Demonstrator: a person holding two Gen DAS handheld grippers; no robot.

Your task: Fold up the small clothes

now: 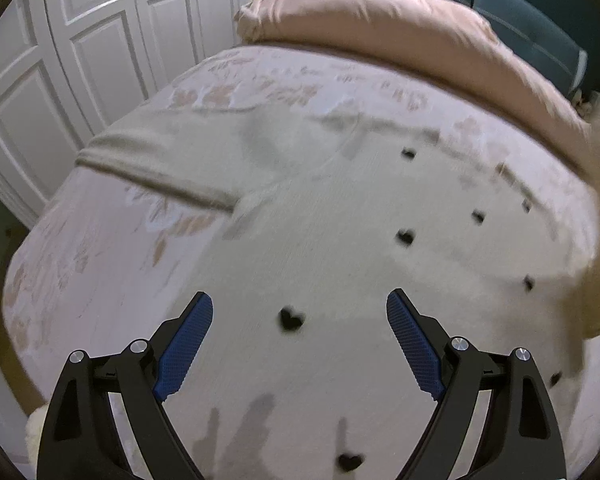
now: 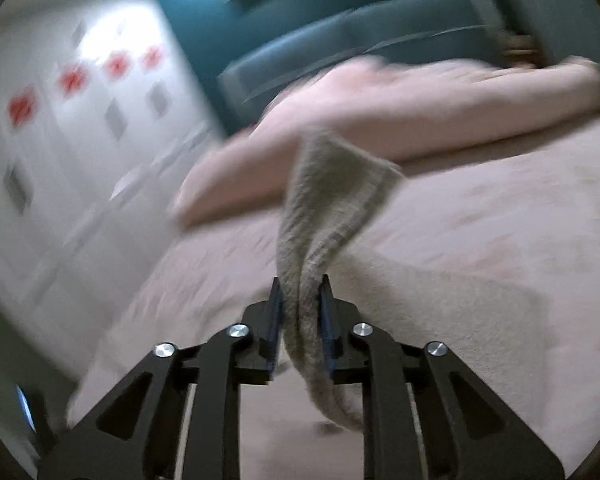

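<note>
On the bed (image 1: 100,240), one cream sweater (image 1: 340,220), nine black hearts.

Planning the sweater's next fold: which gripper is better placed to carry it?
Right. The right gripper already pinches the sweater sleeve; the left gripper hangs open above it.

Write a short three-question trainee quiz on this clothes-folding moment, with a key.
1. True or false: the right gripper is clamped on a fold of the cream knit garment.
2. What shape are the dark marks on the garment: A stars, B hearts, C stripes?
3. What lies between the open pads of the left gripper, touched or not?

Key:
1. True; knit fabric passes between its pads.
2. B; see the heart.
3. The garment, spread on the floral bedspread, below the open pads, not gripped.
</note>
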